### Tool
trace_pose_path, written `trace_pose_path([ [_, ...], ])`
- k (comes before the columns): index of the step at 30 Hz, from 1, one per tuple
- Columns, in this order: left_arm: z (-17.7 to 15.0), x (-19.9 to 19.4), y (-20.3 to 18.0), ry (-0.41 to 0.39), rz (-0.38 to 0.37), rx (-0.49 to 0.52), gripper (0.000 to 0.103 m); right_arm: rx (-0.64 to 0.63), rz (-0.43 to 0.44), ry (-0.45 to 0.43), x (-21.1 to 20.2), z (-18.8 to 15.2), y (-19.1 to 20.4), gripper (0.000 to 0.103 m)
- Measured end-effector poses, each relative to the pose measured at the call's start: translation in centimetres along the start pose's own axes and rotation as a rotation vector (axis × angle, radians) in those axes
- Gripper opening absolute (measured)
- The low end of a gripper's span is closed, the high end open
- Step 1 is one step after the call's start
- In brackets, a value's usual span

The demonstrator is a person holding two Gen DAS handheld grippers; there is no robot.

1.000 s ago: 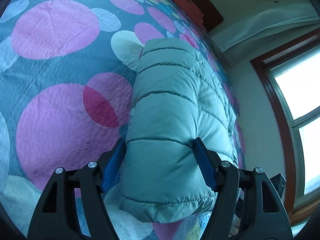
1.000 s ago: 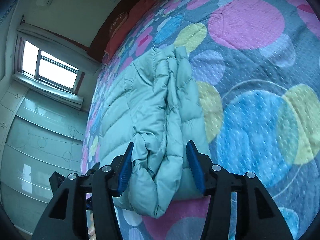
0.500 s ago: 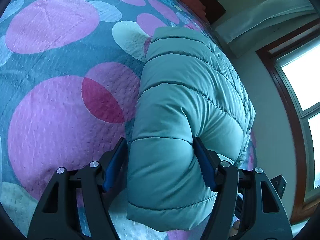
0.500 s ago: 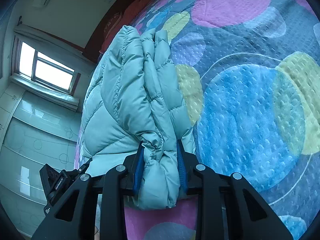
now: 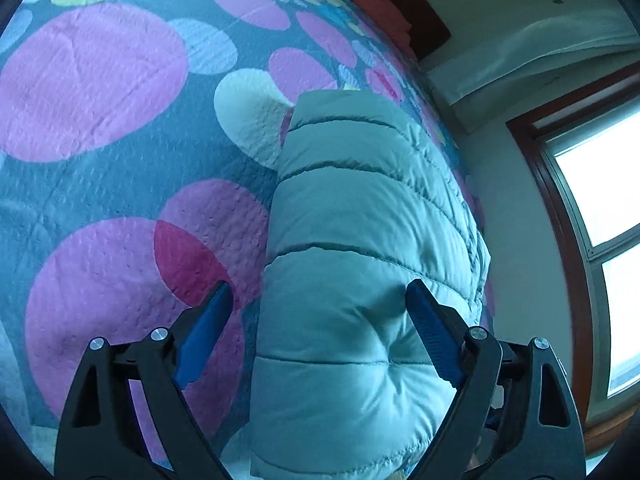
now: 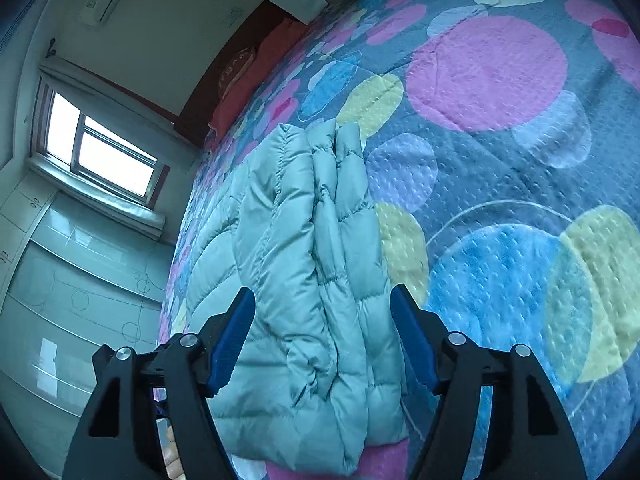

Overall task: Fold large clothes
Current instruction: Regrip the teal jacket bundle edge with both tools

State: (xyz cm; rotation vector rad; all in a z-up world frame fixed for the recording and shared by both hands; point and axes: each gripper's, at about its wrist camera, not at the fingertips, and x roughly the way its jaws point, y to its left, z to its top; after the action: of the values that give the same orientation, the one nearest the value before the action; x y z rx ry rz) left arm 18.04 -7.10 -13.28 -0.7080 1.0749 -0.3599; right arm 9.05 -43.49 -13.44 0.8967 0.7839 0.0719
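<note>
A mint-green puffer jacket [image 5: 360, 248] lies folded into a thick bundle on a bed. In the right wrist view the jacket [image 6: 304, 280] shows several stacked layers. My left gripper [image 5: 318, 300] is open, its blue pads on either side of the bundle's near end, the right pad against the fabric. My right gripper [image 6: 322, 304] is open, its blue pads apart from the layered edge between them.
The bedspread [image 5: 100, 128] is grey-blue with pink, yellow and blue circles; it also shows in the right wrist view [image 6: 500, 208]. A red pillow [image 6: 256, 68] and dark headboard lie at the far end. A window [image 6: 104, 148] and wall cabinets stand beyond the bed's edge.
My right gripper, shut on the jacket's layered edge half a second ago, has opened and let it go. The lifted bundle has settled. My left gripper's jaws have spread wider.
</note>
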Motion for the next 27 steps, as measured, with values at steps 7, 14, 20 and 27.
trace_pose_path([
  [7, 0.1, 1.9, 0.1, 0.028, -0.043, -0.061, 0.091, 0.062, 0.028, 0.042, 4.1, 0.7, -0.8, 0.076],
  [14, 0.1, 2.8, -0.6, 0.049, -0.047, -0.032, 0.087, 0.029, 0.061, 0.033, 4.9, 0.3, -0.9, 0.068],
  [20, 0.2, 2.9, -1.0, 0.051, -0.063, 0.014, 0.066, 0.033, 0.102, 0.046, 5.7, -0.4, -0.5, 0.041],
  [27, 1.0, 2.0, -1.0, 0.045, -0.111, 0.034, 0.051, 0.018, 0.131, 0.024, 6.4, -0.3, 1.4, 0.030],
])
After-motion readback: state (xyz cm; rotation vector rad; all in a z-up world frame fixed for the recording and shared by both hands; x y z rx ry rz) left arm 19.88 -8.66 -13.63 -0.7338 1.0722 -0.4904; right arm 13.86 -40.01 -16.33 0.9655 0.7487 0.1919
